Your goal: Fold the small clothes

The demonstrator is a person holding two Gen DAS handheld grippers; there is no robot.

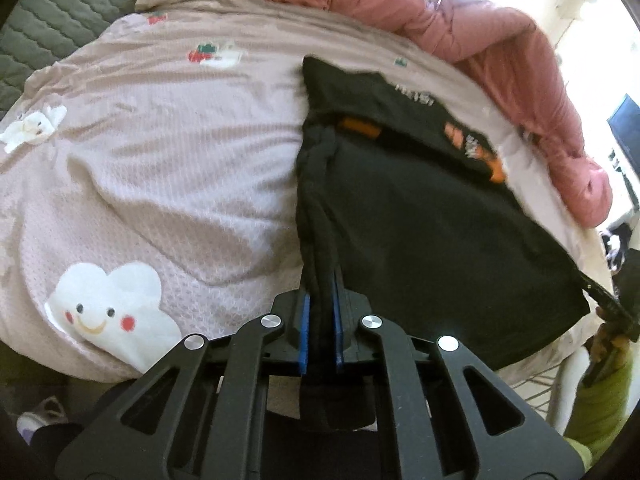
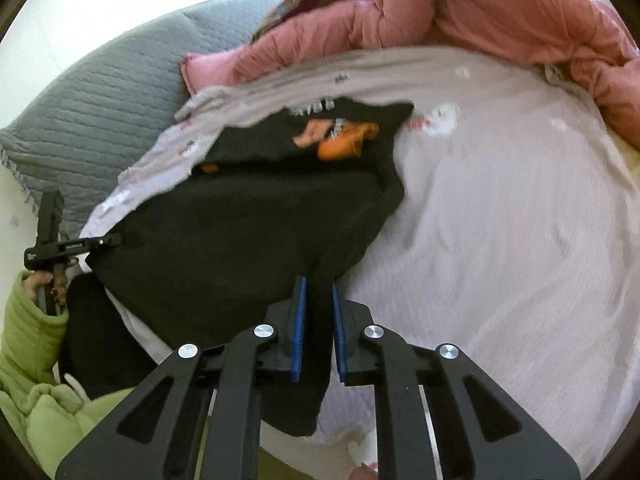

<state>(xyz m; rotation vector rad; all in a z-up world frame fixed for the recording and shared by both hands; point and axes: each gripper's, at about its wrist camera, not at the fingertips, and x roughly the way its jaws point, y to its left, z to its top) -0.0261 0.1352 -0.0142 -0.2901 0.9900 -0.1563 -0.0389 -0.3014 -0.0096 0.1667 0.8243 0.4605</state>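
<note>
Nearest in the left wrist view, the left gripper [image 1: 320,312] has its blue-padded fingers [image 1: 305,332] closed on a bunched edge of a black T-shirt [image 1: 432,240], the cloth gathered into narrow vertical folds that run up from between the pads. In the right wrist view the right gripper [image 2: 319,320] likewise clamps the shirt [image 2: 240,240] between its blue pads [image 2: 298,340], with a flap of black fabric hanging down below the fingers. Between the two grips the shirt's near edge is held off the bed, and its plain black body spreads out and sags down to the bedding. The far part of the shirt lies on a pale pink bedsheet [image 1: 160,168] printed with a smiling white cloud [image 1: 108,304] and small strawberry motifs [image 1: 200,54]. At that far end the shirt is doubled over, showing an orange and white printed graphic [image 2: 340,140], white lettering [image 1: 414,96] too blurred to read, and a small orange patch [image 1: 358,128] just beside the fold line. From the right wrist view the left gripper appears at the shirt's corner, held by a hand [image 2: 44,280] in a lime-green padded sleeve [image 2: 28,332]. Beyond the sheet lies a rumpled salmon-pink quilt [image 2: 500,12], and to its side a grey quilted cover [image 2: 100,100].
</note>
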